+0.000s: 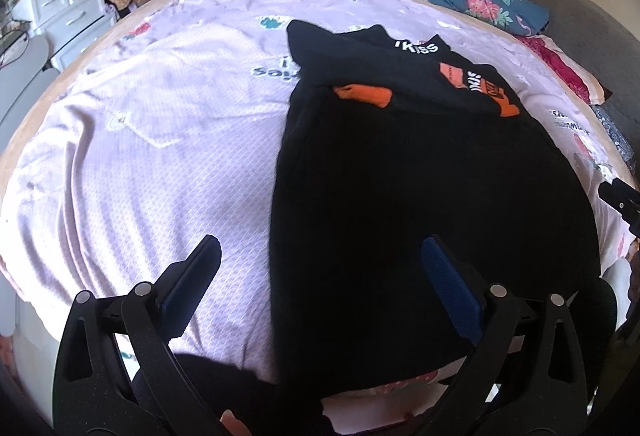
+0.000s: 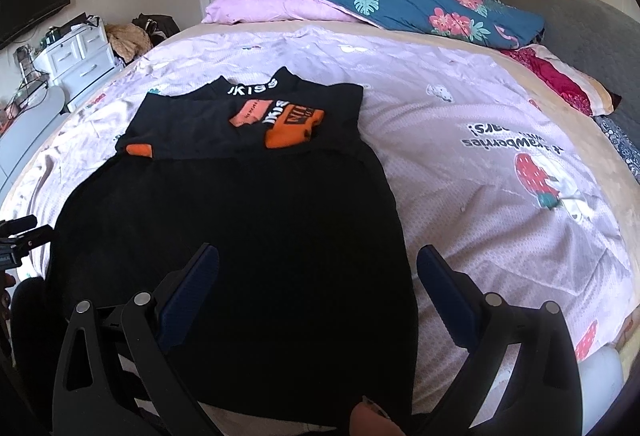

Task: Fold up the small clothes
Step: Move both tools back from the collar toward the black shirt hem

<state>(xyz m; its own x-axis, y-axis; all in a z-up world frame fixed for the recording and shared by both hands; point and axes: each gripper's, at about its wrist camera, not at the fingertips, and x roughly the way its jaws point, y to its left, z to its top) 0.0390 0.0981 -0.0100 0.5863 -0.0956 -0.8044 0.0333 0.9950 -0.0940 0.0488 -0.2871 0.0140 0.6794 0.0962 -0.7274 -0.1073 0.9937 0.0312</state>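
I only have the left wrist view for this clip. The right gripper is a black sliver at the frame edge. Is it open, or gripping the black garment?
Observer: Open. The right gripper holds nothing; one of its fingers is over the black garment, the other over the sheet.
Operator: What lies on the sheet beyond the garment's right edge?
Observer: Only a strawberry print and upside-down lettering show there.

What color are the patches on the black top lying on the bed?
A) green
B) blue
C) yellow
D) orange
D: the black top, spread flat on the pale purple bedsheet, has orange patches near its collar, also seen in the left wrist view.
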